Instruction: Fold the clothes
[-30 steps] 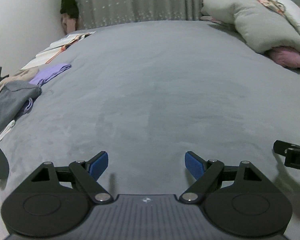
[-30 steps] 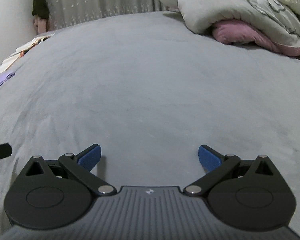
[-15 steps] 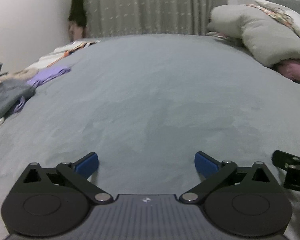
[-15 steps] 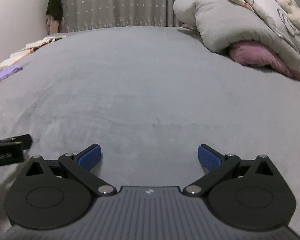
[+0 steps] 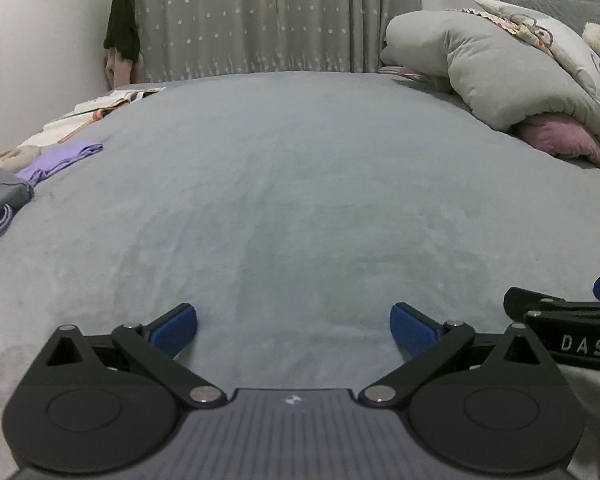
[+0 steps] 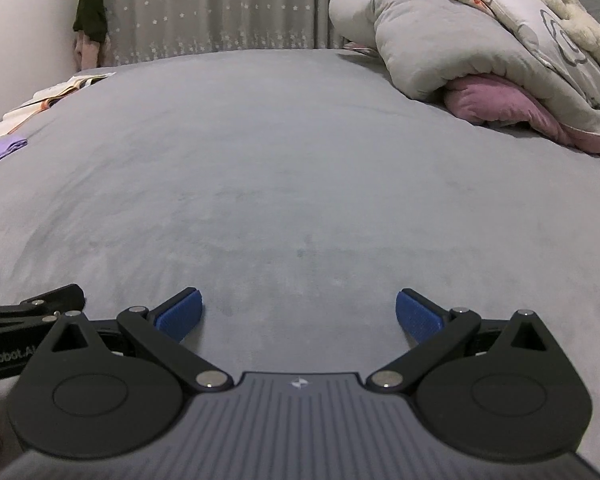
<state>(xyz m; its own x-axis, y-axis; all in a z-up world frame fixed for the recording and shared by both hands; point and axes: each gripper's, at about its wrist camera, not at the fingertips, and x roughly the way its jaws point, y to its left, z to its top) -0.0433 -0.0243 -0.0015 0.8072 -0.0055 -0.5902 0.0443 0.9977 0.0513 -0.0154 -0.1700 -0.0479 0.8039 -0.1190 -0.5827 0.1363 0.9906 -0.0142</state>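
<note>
Both the left gripper point(image 5: 293, 325) and right gripper point(image 6: 299, 312) hover over the grey bed point(image 5: 300, 184), fingers wide and empty, the left having just opened. Clothes point(image 5: 58, 159), seemingly unfolded, lie at ten o'clock.

In your left wrist view, white letters "DAS" stand on the side of the right tool point(image 5: 572, 332). In your right wrist view, "nRobot.A", cut off, stands on the left tool point(image 6: 8, 344).

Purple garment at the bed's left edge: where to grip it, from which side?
Take the purple garment at its corner toward the bed's middle, coming in from the right with the left gripper, which stands open and empty. That corner lies flat on bare bedspread; the other end is partly hidden by the grey clothes.
</note>
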